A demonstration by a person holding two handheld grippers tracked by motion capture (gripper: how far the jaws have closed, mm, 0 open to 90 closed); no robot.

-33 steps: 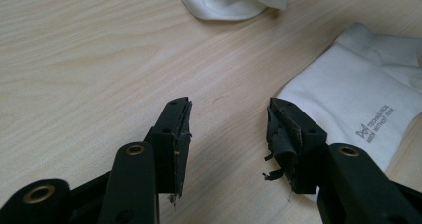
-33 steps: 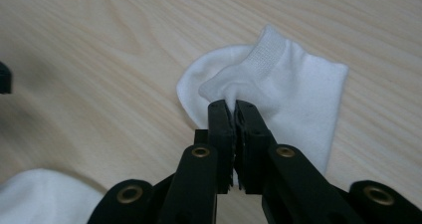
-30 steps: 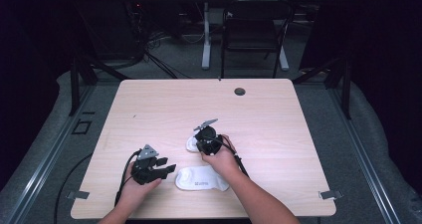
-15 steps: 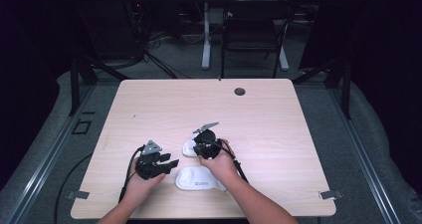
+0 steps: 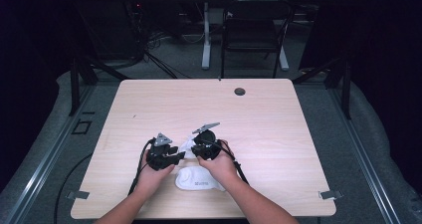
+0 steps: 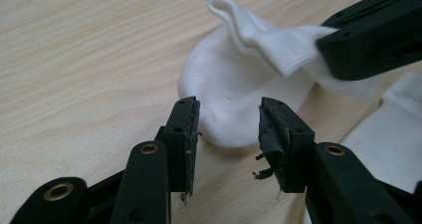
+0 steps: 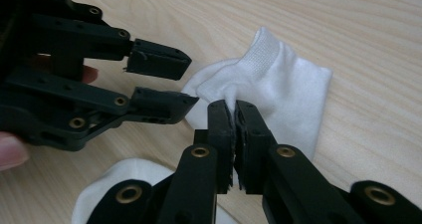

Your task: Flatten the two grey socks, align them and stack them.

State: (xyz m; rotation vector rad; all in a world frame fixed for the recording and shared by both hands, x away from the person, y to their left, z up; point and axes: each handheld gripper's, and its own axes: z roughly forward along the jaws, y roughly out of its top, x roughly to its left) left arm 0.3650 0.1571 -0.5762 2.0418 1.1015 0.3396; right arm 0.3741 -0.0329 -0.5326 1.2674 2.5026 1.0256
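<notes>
A white sock [image 7: 283, 84] lies on the wooden table, one edge lifted. My right gripper [image 7: 233, 106] is shut on that raised edge and holds it up. In the left gripper view the sock [image 6: 234, 79] bulges toward my left gripper [image 6: 230, 104]. Its jaws have just been closing; the sock's rounded end reaches between them, but the pads stand clear of the cloth. In the high view the left gripper [image 5: 178, 156] and the right gripper [image 5: 196, 148] face each other over the sock [image 5: 187, 143]. A second white sock [image 5: 199, 180] lies flat nearer the person.
The light wooden table [image 5: 278, 134] has a round cable hole [image 5: 240, 91] near its far edge. A dark chair [image 5: 254, 30] and cables stand on the floor beyond it. Black cables trail from both grippers toward the front edge.
The left hand has moved right, up to the sock and the right gripper, and its jaws have narrowed. The right gripper has kept its hold and hardly moved.
</notes>
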